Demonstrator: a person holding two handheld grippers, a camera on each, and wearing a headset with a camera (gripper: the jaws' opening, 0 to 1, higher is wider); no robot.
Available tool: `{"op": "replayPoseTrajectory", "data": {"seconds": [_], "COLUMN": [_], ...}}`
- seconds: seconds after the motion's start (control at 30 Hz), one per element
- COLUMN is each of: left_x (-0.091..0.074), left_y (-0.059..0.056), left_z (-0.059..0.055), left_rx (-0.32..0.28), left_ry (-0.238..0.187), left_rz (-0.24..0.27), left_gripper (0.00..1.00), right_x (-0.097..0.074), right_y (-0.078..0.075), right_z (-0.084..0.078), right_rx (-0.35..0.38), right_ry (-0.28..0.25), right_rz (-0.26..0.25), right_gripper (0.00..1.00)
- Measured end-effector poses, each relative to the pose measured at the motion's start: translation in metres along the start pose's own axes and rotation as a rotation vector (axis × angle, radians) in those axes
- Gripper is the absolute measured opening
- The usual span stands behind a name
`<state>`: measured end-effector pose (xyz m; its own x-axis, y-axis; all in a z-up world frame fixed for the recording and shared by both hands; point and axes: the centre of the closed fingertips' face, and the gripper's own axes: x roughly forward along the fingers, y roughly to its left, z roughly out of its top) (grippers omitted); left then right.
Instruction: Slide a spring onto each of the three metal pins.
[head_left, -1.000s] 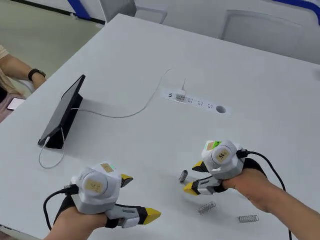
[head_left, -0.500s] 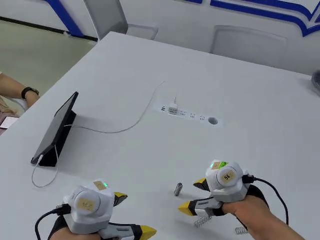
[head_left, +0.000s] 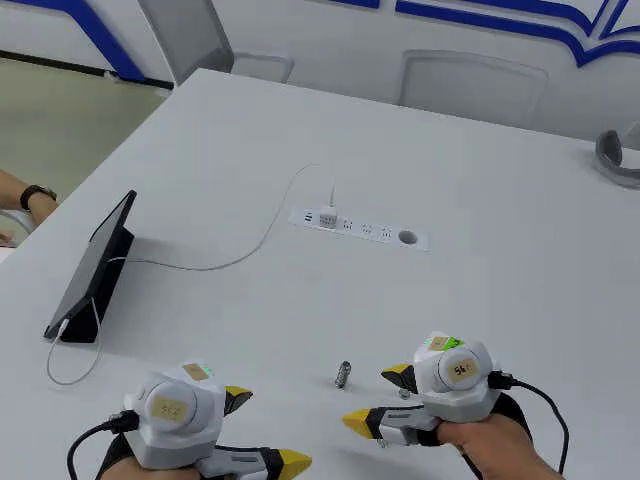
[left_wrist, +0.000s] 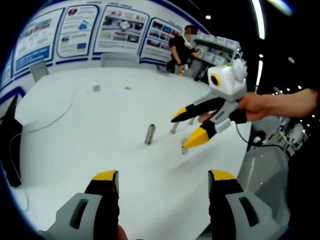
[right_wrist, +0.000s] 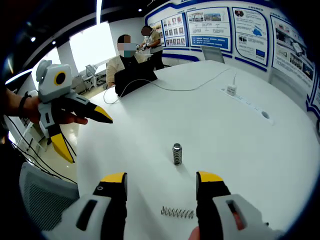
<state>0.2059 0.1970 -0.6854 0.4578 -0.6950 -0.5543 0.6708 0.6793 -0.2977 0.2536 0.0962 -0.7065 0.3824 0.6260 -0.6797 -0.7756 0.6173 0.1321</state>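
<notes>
Lying flat in right gripper view, loose spring (right_wrist: 177, 213), right tool (right_wrist: 162, 177) jaws apart

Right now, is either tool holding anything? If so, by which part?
Nothing is held. The left tool and right tool are both open and empty. A loose spring lies on the table near the right tool, not gripped.
</notes>
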Motion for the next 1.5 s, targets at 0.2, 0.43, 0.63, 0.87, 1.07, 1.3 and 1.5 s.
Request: {"op": "replayPoseTrajectory", "data": {"seconds": [0.2,0.43,0.63,0.87,1.07,1.3,1.5], "left_x": [0.0,0.002,0.002,0.004,0.009,0.018,0.028], "left_y": [-0.001,-0.002,0.002,0.005,0.004,-0.002,-0.01], "left_z": [0.001,0.001,0.005,0.008,0.008,0.011,0.013], "left_rx": [0.006,0.013,0.01,0.011,0.018,0.026,0.041], "left_ry": [0.004,0.011,0.005,0.005,0.015,0.024,0.039], "left_rz": [-0.001,-0.001,0.012,0.019,0.016,0.008,-0.008], "left_gripper": [0.74,0.74,0.75,0.75,0.76,0.76,0.76], "right_x": [-0.008,-0.019,-0.03,-0.044,-0.059,-0.077,-0.092], "right_y": [0.002,0.004,0.0,-0.009,-0.017,-0.025,-0.031], "right_z": [-0.007,-0.013,-0.02,-0.027,-0.038,-0.053,-0.065], "right_rx": [0.027,0.058,0.098,0.147,0.184,0.208,0.229], "right_ry": [-0.014,-0.033,-0.055,-0.086,-0.102,-0.109,-0.117], "right_rz": [-0.008,-0.021,-0.042,-0.071,-0.095,-0.116,-0.127], "right_gripper": [0.59,0.62,0.64,0.67,0.71,0.74,0.77]}}
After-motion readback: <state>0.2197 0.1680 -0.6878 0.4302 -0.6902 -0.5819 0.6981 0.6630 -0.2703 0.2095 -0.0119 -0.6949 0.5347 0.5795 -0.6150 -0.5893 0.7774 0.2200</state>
